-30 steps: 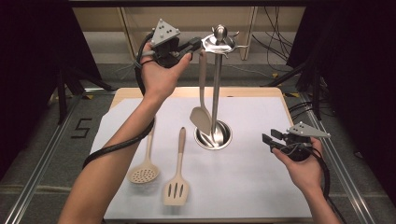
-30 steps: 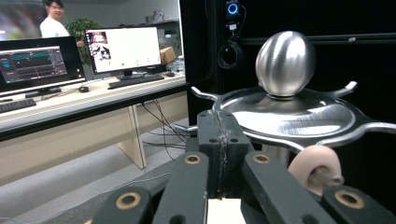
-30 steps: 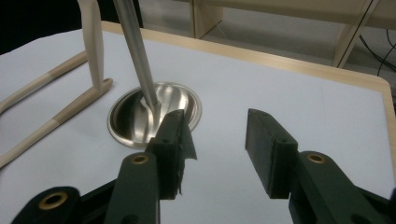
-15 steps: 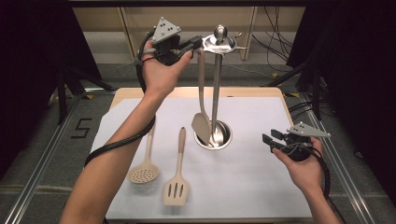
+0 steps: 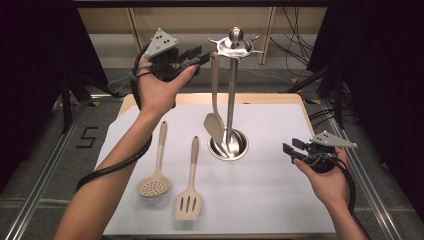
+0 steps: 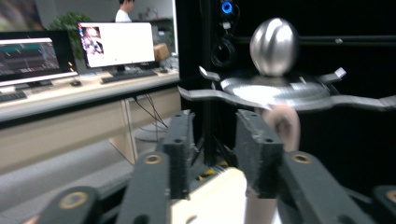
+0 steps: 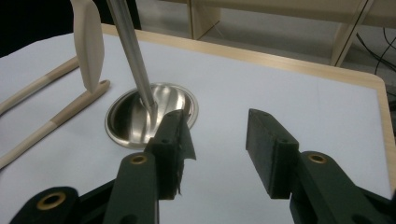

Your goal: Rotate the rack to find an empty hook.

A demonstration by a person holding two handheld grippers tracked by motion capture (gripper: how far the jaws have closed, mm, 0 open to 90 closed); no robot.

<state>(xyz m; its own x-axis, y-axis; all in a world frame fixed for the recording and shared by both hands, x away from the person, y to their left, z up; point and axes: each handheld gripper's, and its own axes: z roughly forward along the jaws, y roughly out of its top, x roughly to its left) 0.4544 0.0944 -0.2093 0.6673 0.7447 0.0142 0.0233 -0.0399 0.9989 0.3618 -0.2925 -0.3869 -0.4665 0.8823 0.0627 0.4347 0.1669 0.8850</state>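
Above white table (image 5: 280, 200), spatula (image 5: 215, 107) hangs vertical, blade down.

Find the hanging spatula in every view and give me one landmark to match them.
High view: hanging spatula centre, beside the stand's pole.
Left gripper view: its pale handle tip right of centre, under the rack top.
Right gripper view: its blade top left.
Shared landmark: the metal stand.

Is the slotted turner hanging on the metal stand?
No, the slotted turner lies flat on the white mat, left of the stand.
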